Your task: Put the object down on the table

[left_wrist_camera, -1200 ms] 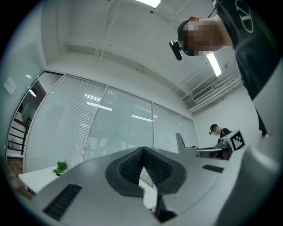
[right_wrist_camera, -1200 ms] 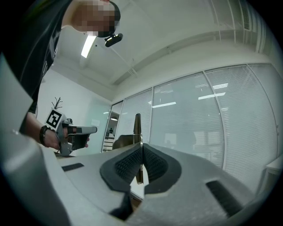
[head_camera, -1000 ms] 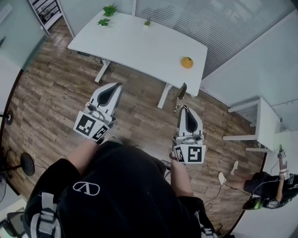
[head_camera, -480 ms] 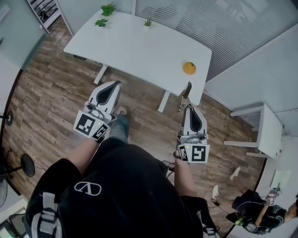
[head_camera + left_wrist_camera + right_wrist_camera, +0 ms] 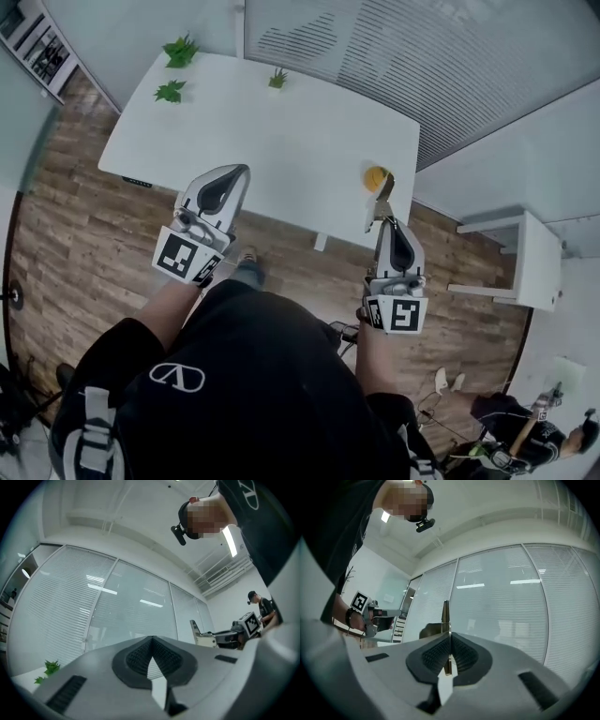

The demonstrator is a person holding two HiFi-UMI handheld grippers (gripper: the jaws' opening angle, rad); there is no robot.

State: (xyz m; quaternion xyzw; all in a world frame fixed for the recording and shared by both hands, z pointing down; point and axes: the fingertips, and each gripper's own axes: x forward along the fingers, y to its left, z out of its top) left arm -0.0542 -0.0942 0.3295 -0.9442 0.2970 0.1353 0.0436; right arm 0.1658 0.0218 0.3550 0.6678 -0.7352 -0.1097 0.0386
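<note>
Jaws clamp a thin object [image 5: 446, 613], right gripper [image 5: 387, 223] tilted upward.

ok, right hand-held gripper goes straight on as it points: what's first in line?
Probably the orange round object on the white table, just past the thin tool clamped in the right hand-held gripper; height unclear.

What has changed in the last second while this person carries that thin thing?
The person walked up to the white table: both grippers now show over its near edge, and the thin flat object in the right gripper is beside the round orange thing. Nothing was taken or let go. The right gripper stays shut on the object, the left gripper shut and empty.
</note>
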